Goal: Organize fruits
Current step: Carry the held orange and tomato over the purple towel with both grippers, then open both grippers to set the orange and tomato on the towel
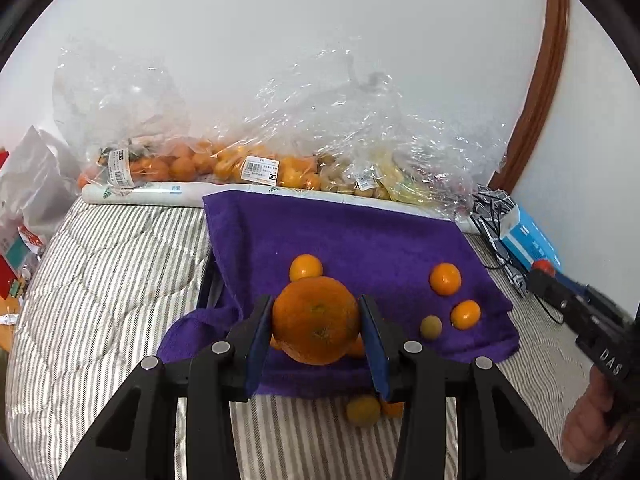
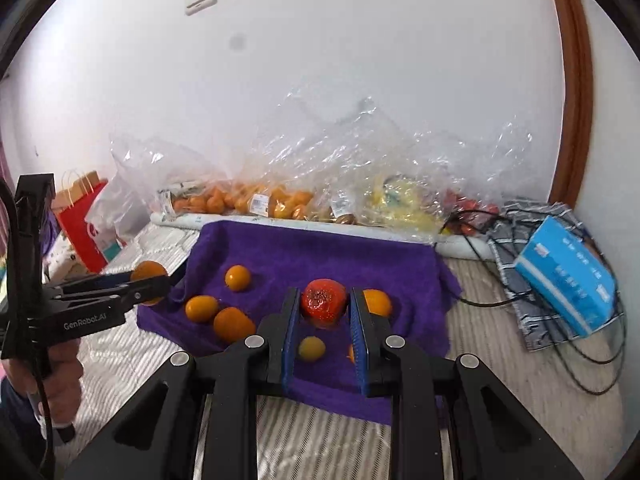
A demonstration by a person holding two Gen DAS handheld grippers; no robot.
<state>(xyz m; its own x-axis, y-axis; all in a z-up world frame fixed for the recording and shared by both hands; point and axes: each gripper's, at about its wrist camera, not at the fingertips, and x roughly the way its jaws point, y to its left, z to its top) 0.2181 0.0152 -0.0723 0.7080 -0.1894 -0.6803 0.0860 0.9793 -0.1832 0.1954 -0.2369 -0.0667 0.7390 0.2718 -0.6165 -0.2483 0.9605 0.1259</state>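
A large orange (image 1: 316, 320) is clamped between the blue pads of the left gripper (image 1: 316, 334), the jaws spread only to the fruit's width, and it is held just above the near part of the purple towel (image 1: 360, 236). A red fruit (image 2: 323, 307) is pinched in the nearly closed right gripper (image 2: 324, 334), above the towel's middle. Small oranges (image 1: 445, 278) and a yellow-green fruit (image 1: 431, 326) are scattered on the towel. Clear plastic bags of fruit (image 1: 256, 164) are lined up behind the towel, against the wall. A blue tissue pack (image 2: 568, 276) is seen to the towel's right.
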